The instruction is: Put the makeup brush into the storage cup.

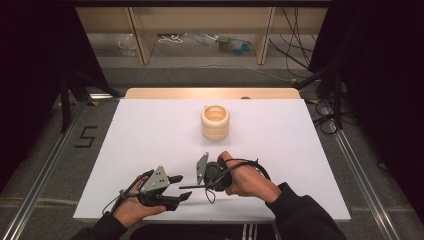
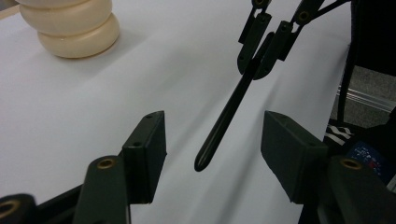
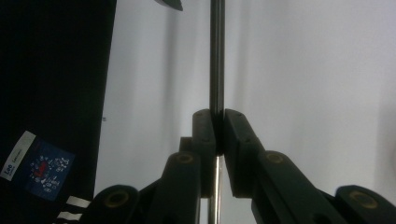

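A thin black rod (image 3: 216, 70) is clamped between the jaws of my right gripper (image 3: 217, 133), which a hand holds low over the white table (image 1: 150, 130), pointing left. In the left gripper view, the rod (image 2: 224, 121) slants down from the right gripper (image 2: 261, 58), and its rounded tip hangs in the gap of my left gripper (image 2: 212, 154) without touching either jaw. From above, the left gripper (image 1: 181, 187) stands open near the table's front edge, with the rod (image 1: 192, 187) reaching into it from the right gripper (image 1: 204, 185).
A cream stack of rounded rings with a hollow middle (image 1: 215, 121) stands upright at the table's centre back, and shows as the cream stack (image 2: 70, 28) in the left gripper view. Dark stands and cables flank the table. Wooden shelving is behind it.
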